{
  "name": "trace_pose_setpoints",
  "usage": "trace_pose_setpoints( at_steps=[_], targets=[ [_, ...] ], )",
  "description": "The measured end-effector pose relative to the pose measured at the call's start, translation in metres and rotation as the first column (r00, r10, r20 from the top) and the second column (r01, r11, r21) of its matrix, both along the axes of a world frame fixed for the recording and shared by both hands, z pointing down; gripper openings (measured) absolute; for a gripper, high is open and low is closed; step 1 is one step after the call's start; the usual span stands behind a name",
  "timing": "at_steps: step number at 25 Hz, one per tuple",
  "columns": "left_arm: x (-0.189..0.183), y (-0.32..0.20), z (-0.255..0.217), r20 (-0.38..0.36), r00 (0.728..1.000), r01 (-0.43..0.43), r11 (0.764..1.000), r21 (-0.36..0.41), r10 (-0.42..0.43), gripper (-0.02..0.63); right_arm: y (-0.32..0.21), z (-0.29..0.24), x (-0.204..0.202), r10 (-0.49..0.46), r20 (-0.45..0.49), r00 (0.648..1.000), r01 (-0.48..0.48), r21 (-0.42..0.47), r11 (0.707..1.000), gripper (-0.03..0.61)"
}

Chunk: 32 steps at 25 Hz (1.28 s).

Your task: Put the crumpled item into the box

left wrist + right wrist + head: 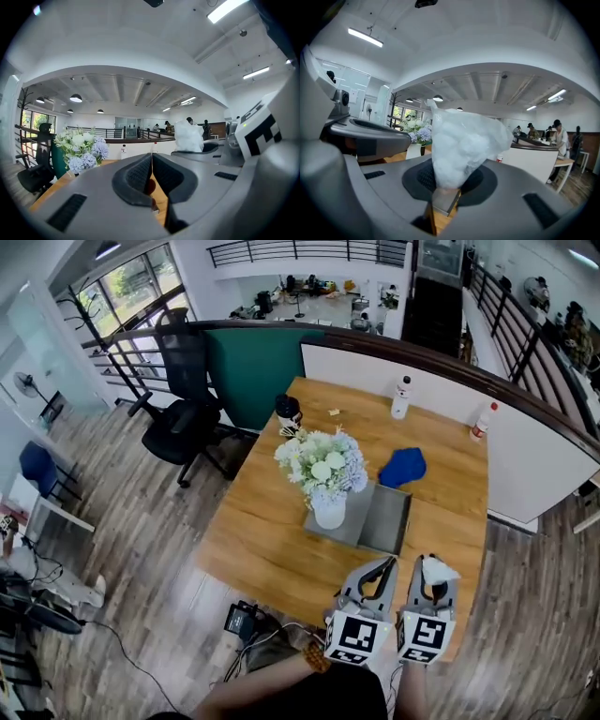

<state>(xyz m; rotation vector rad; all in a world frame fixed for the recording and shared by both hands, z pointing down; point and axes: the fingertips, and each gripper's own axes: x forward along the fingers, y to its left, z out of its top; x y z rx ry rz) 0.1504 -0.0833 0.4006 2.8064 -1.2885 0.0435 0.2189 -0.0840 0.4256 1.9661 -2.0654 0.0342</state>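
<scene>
Head view steeply above shared table (262,545)

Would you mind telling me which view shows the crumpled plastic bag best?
The right gripper view: the crumpled plastic bag fills its centre, pinched between the right gripper's jaws. The head view shows only a small white tuft; the left gripper view shows it from the side, farther off.

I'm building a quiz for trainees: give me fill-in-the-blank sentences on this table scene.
1. The right gripper clamps a crumpled ___ item.
2. The left gripper holds ___.
3. The vase holds ___.
4. The cloth on the table is ___.
Missing: white; nothing; flowers; blue.
</scene>
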Motion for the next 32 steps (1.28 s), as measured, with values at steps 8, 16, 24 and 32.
trace_pose_setpoints(
  at_steps=[8, 16, 24, 32],
  targets=[
    [-0.005, -0.018, 0.002, -0.002, 0.998, 0.061, 0.997, 0.041, -0.061, 0.025, -0.022, 0.021, -0.007, -0.069, 0.007, 0.998, 0.068, 0.004, 0.998, 0.078],
    [-0.013, -0.032, -0.011, -0.044, 0.996, 0.085, 0.994, 0.065, -0.082, 0.025, -0.030, 0.027, -0.016, -0.089, -0.022, 0.996, 0.088, -0.029, 0.996, 0.080],
    [-0.021, -0.038, 0.003, -0.049, 0.993, 0.109, 0.993, 0.046, -0.107, 0.025, -0.040, 0.049, -0.032, -0.134, -0.045, 0.990, 0.131, -0.070, 0.989, 0.080],
    [-0.018, -0.044, 0.003, -0.054, 0.993, 0.110, 0.993, 0.042, -0.107, 0.025, -0.046, 0.051, -0.032, -0.139, -0.050, 0.989, 0.135, -0.082, 0.987, 0.080]
  ],
)
